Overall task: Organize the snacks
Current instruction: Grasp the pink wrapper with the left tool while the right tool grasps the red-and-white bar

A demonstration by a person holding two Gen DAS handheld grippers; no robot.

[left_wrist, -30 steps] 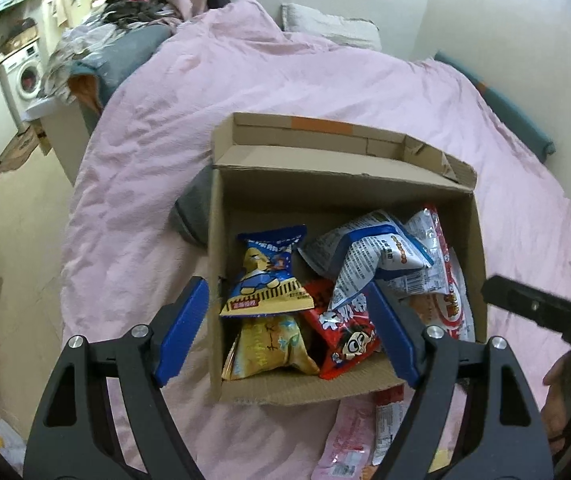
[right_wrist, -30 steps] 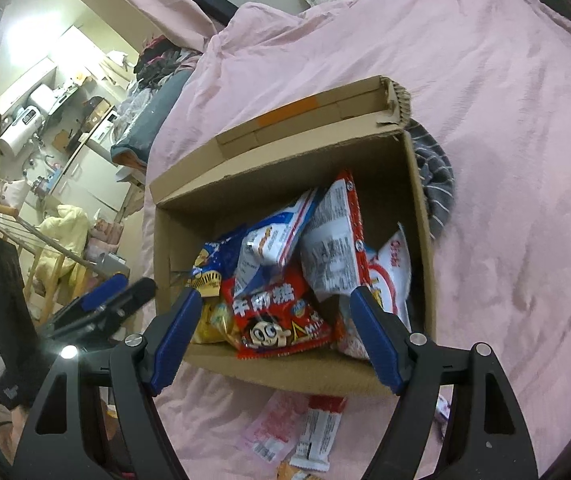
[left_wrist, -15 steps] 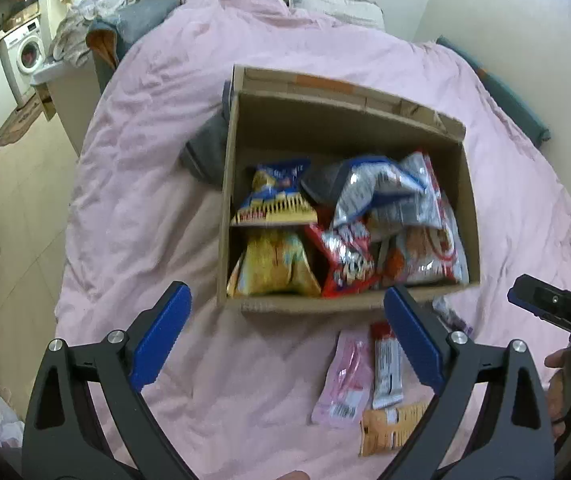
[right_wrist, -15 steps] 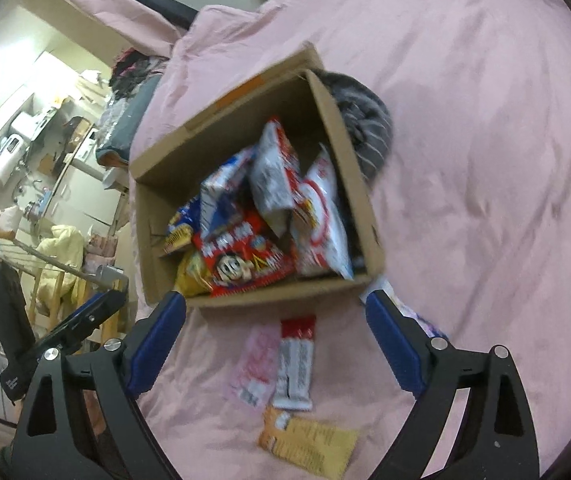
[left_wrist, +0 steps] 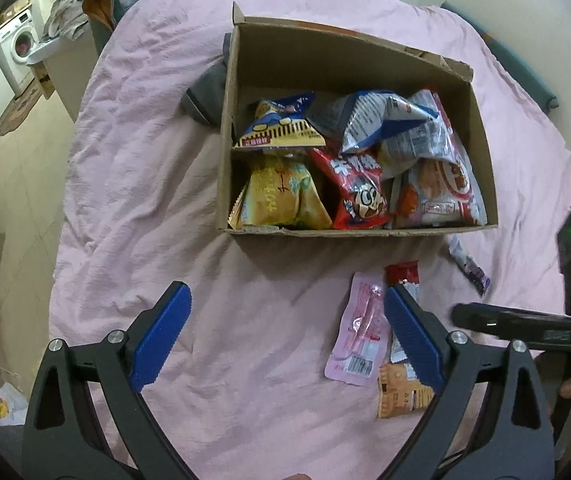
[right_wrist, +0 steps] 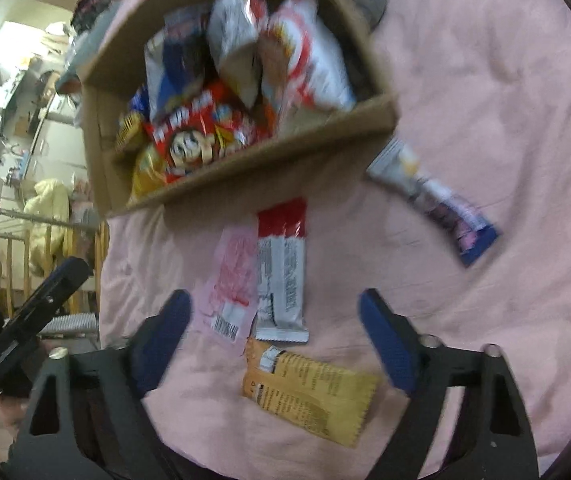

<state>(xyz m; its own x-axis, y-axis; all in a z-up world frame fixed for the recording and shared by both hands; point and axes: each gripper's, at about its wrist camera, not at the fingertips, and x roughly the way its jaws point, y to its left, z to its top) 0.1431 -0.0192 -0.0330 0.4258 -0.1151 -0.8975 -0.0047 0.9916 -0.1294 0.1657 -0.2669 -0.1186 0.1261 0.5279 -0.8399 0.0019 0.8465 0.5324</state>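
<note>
A cardboard box (left_wrist: 225,152) (right_wrist: 269,160) full of snack bags stands on a pink bedspread. In front of it lie loose packets: a pink one (left_wrist: 359,340) (right_wrist: 233,280), a red-and-white one (left_wrist: 403,276) (right_wrist: 283,276), an orange one (left_wrist: 401,394) (right_wrist: 309,396) and a blue-and-white one (left_wrist: 469,268) (right_wrist: 441,204). My left gripper (left_wrist: 285,340) is open and empty, above bare bedspread left of the packets. My right gripper (right_wrist: 275,344) is open and empty, above the pink, red-and-white and orange packets.
A grey striped cloth (left_wrist: 205,92) lies beside the box. The bed's left edge (left_wrist: 61,208) drops to the floor, with a washing machine (left_wrist: 21,40) and clutter beyond. A wooden rail (right_wrist: 17,236) stands left of the bed.
Both grippers have pulled back from the box toward the near side of the bed, bringing the loose packets into view. Both stay open and empty.
</note>
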